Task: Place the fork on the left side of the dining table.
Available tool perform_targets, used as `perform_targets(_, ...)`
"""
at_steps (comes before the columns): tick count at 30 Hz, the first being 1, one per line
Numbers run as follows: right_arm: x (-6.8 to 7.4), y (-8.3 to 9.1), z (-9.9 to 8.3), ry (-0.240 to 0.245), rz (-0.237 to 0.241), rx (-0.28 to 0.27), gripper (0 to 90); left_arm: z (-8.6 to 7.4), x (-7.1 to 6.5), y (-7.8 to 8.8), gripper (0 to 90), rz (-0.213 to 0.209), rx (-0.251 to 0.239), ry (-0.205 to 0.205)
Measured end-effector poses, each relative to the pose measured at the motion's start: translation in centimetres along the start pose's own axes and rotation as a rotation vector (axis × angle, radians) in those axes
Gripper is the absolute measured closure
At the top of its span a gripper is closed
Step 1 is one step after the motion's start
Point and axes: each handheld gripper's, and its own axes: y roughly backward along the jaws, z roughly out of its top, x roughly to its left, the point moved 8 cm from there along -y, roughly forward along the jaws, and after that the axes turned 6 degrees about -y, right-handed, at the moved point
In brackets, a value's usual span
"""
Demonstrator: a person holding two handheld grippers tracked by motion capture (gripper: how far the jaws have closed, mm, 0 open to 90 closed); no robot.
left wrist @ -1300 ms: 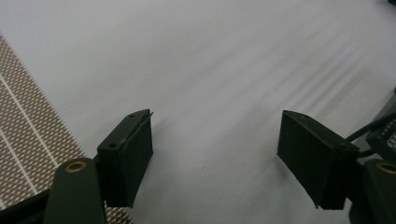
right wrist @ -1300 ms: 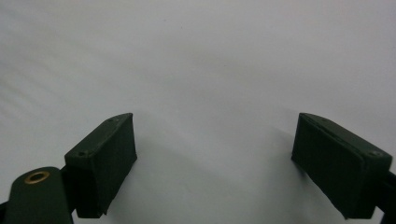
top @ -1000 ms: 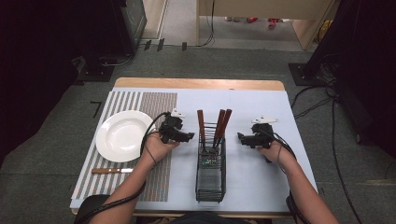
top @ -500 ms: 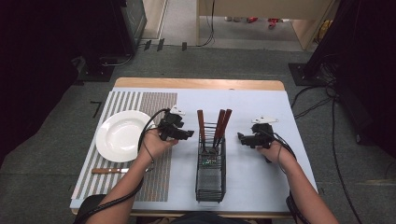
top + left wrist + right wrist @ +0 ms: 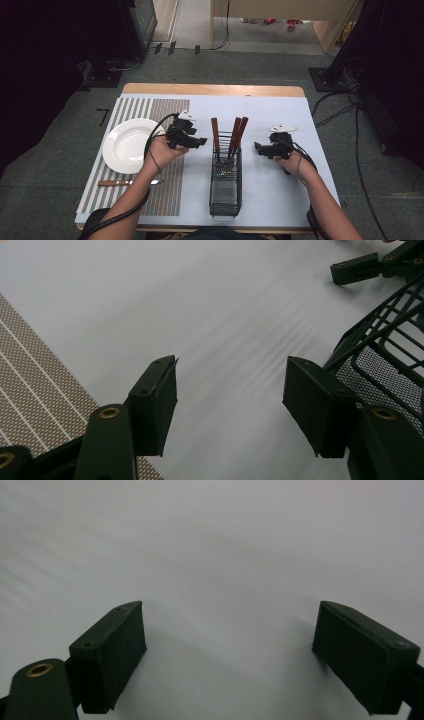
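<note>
In the high view, the left gripper (image 5: 199, 142) hangs just left of the wire caddy (image 5: 225, 186), which stands mid-tabletop holding three brown-handled utensils (image 5: 235, 135) upright at its far end. The right gripper (image 5: 258, 147) sits to the caddy's right. A white plate (image 5: 127, 145) rests on the striped placemat (image 5: 165, 190), with a knife (image 5: 120, 183) just in front of it.

In the left gripper view, the jaws have just been closing, yet stand apart with nothing between them; the caddy's wire rim (image 5: 385, 335) lies beside the right-hand jaw.

In the right gripper view, the jaws are wide apart over the bare tabletop (image 5: 210, 555).
</note>
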Motion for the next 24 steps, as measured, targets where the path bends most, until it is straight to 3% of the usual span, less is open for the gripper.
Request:
perform_targets(5, 0.0, 0.0, 0.0, -0.001, 0.0, -0.001, 13.0, 0.4, -0.3, 0.6, 38.3, -0.023, -0.004, 0.008)
perform_targets(24, 0.0, 0.0, 0.0, -0.001, 0.0, -0.002, 13.0, 2.0, -0.8, 2.9, 36.4, -0.033, -0.032, 0.0)
